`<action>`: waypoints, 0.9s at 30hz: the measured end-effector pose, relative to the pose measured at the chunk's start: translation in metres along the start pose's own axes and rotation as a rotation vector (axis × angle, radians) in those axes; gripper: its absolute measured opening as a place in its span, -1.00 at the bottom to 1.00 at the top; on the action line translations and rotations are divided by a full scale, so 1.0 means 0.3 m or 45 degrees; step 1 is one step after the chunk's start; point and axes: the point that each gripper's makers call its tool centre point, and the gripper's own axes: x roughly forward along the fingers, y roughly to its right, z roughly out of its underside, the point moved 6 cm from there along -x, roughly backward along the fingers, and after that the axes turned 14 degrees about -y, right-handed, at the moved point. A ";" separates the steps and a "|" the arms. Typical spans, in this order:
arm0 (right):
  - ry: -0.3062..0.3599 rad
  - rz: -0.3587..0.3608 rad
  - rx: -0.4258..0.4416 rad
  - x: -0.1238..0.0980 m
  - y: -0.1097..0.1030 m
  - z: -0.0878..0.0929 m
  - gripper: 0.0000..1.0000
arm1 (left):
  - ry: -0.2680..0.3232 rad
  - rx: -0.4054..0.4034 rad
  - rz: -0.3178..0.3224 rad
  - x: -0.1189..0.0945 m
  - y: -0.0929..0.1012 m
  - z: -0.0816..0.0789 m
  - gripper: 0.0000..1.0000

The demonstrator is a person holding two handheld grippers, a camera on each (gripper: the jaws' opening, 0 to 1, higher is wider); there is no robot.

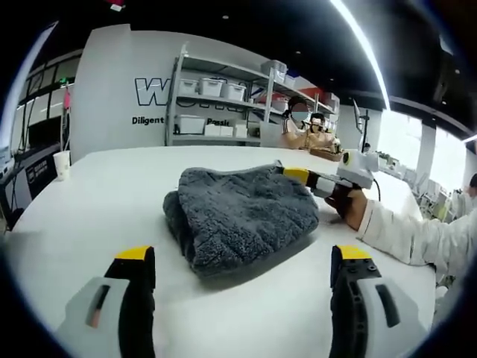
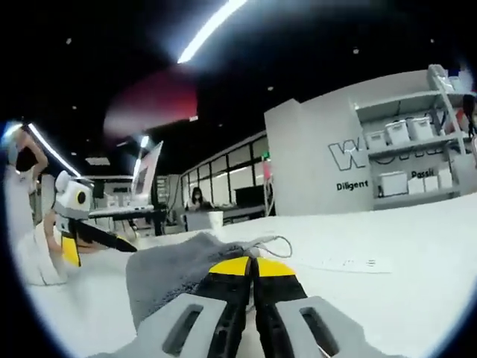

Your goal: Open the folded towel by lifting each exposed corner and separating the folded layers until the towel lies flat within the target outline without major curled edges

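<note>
The left gripper (image 1: pixel 242 265) hangs low over the white table (image 1: pixel 97 201) with its two jaws wide apart and nothing between them. Straight ahead of it, near but not touching, lies the grey towel (image 1: pixel 242 212). The towel is still folded into a thick pad. Its rounded fold faces the left gripper, and its long side runs away toward the far right.

At that far right corner sits the right gripper (image 1: pixel 317 181), held by a person's hand (image 1: pixel 350 209). So the right gripper is the one at the towel, and the left one is a little way off. In the right gripper view, the right gripper (image 2: pixel 254 272) has its jaws pressed together on the towel (image 2: pixel 175 276). The grey cloth bunches up just to the left of the jaws. I think it has pinched a corner, ready to lift and peel the top layer back toward the left gripper's side.

I cannot make out any outline on the table.

Far behind stands a shelf (image 1: pixel 223 101) holding white bins (image 1: pixel 212 87). A paper cup (image 1: pixel 62 162) stands at the table's far left edge.
</note>
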 end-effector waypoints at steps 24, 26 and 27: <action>0.109 0.004 -0.144 -0.095 -0.075 -0.113 -1.00 | 0.036 -0.007 0.014 -0.024 -0.003 -0.009 0.94; 0.116 -0.004 -0.154 -0.100 -0.086 -0.123 -1.00 | 0.039 -0.005 0.016 -0.026 -0.004 -0.011 0.94; 0.123 -0.011 -0.161 -0.103 -0.093 -0.132 -1.00 | 0.043 -0.004 0.016 -0.028 -0.004 -0.012 0.94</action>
